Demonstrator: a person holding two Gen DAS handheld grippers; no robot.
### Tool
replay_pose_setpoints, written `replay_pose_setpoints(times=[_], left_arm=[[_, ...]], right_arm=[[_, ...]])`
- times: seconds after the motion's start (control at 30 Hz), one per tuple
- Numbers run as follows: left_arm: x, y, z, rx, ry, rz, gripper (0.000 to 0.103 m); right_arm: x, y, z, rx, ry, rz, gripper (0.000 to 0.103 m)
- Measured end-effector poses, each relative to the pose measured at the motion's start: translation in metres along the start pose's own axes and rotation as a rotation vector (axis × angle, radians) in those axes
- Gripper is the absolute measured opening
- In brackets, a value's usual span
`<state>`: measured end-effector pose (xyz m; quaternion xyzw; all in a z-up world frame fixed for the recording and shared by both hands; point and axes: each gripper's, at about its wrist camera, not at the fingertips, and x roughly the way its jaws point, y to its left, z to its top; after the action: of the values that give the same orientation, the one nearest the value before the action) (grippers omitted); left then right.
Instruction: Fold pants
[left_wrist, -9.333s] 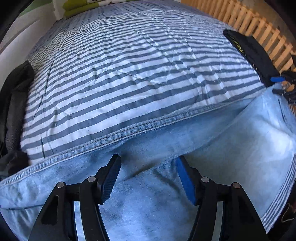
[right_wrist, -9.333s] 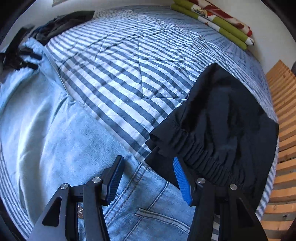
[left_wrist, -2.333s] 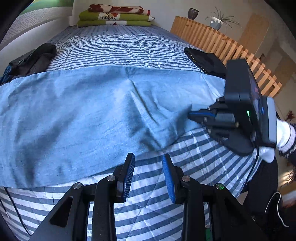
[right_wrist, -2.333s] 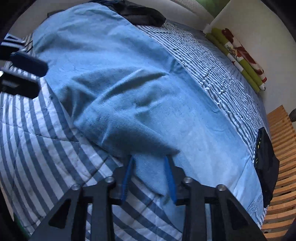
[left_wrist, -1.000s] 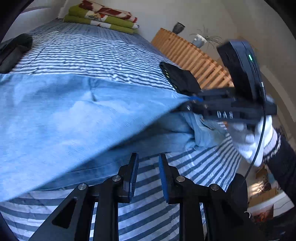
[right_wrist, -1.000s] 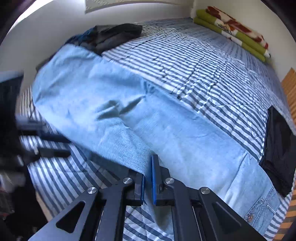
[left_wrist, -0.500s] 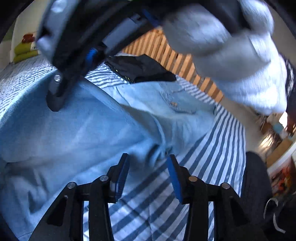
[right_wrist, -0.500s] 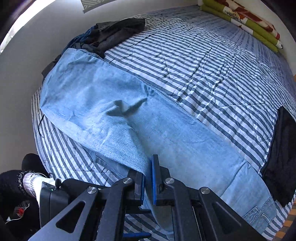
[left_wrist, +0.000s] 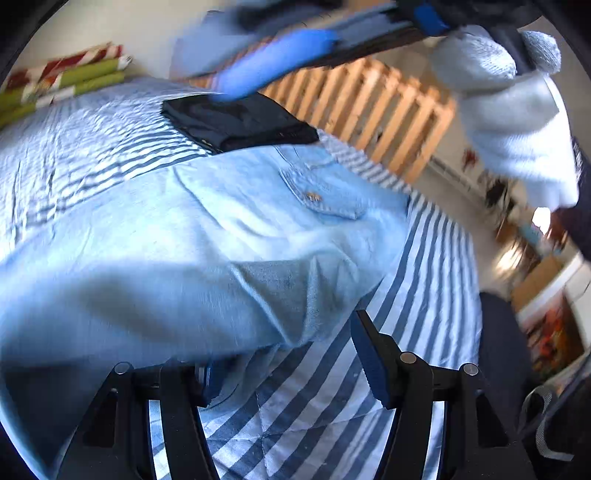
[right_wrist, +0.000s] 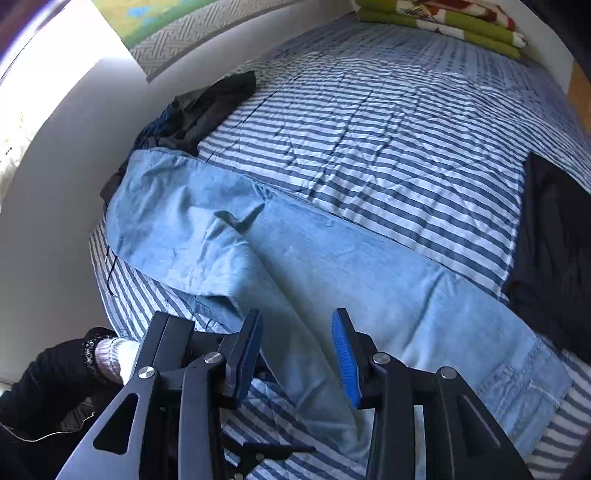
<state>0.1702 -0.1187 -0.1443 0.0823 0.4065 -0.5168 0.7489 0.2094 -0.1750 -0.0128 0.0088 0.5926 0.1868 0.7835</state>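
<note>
Light blue jeans (right_wrist: 332, 266) lie lengthwise across the striped bedspread (right_wrist: 369, 122), legs folded one over the other. The back pocket (left_wrist: 321, 192) and waist are at the right end. My right gripper (right_wrist: 295, 350) hovers over the near edge of the jeans. Its jaws are opening, with denim below them and no pad pressing on it. My left gripper (left_wrist: 288, 365) is at the seat's near edge, jaws opening. A denim fold drapes over its left finger (left_wrist: 208, 376), which is partly hidden. The right gripper shows blurred at the top of the left wrist view, in a white-gloved hand (left_wrist: 517, 129).
A folded black garment (right_wrist: 554, 236) lies just past the waist, beside a wooden slatted rail (left_wrist: 388, 107). A pile of dark clothes (right_wrist: 199, 110) sits by the wall beyond the leg ends. Folded green and red blankets (right_wrist: 443, 18) lie at the far end. The bed edge runs below my grippers.
The right jaws, shut on a denim fold before, have opened and let it go as the gripper lifted. The left jaws have widened and moved along the near edge toward the seat.
</note>
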Motion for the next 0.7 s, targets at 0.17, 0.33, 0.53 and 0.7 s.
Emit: replay_pose_setpoints(times=[0.17,0.33,0.53,0.7], left_arm=[[0.019,-0.032,-0.002,0.223,0.08,0.107,0.068],[0.028,-0.042,0.01,0.224,0.097,0.054,0.052],[0.02,-0.034,0.02,0.164,0.125,0.036,0.026],[0.024,-0.042,0.019,0.174,0.176,0.035,0.036]], right_arm=[[-0.051,-0.073,-0.097,0.261,-0.076,-0.189,0.036],[-0.057,-0.145,-0.213,0.639,-0.077,-0.232,0.037],[-0.036,-0.174,-0.242,0.804,-0.137,-0.068,0.039],[-0.028,-0.194,-0.233,0.911,-0.242,-0.01,0.057]])
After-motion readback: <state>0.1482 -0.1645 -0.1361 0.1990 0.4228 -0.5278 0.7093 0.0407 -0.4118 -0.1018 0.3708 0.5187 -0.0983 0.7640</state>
